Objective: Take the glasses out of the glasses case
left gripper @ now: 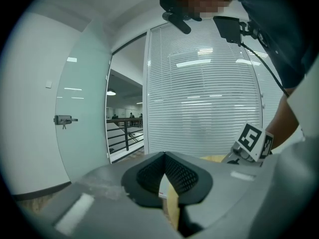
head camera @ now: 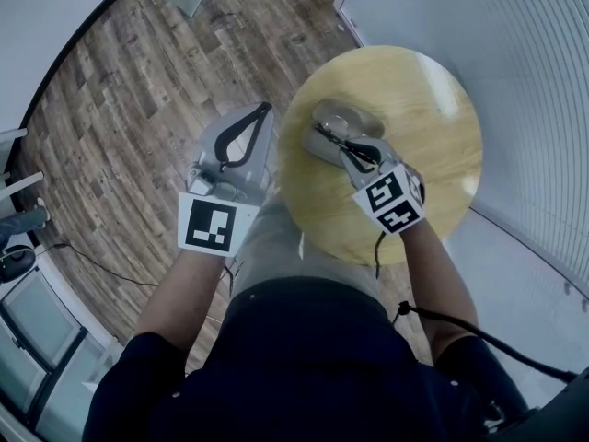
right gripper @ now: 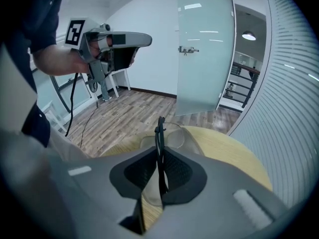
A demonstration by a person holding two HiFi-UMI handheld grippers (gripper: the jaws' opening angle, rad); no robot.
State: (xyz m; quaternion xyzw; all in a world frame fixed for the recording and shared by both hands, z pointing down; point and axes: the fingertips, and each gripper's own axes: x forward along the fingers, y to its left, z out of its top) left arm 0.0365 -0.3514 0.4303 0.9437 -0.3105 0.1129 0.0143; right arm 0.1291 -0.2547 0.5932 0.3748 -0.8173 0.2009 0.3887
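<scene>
- My right gripper (right gripper: 159,151) has its fingers clamped on the glasses (right gripper: 160,127). Its own view shows the black frame standing on edge between the pads, a clear lens just past the fingertips.
- The head view adds what that view does not: a grey glasses case (head camera: 344,116) on the table (head camera: 433,136), right under those fingertips. I can't tell whether the glasses touch it.
- My left gripper (left gripper: 163,156) has its fingers closed tip to tip on nothing.
- In the right gripper view it is held well off to the fingers' left, over the wooden floor (head camera: 138,109).
- The table is round, pale wood.
- Beyond the left fingers I see slatted blinds (left gripper: 204,93) and a frosted glass door (left gripper: 82,118).
</scene>
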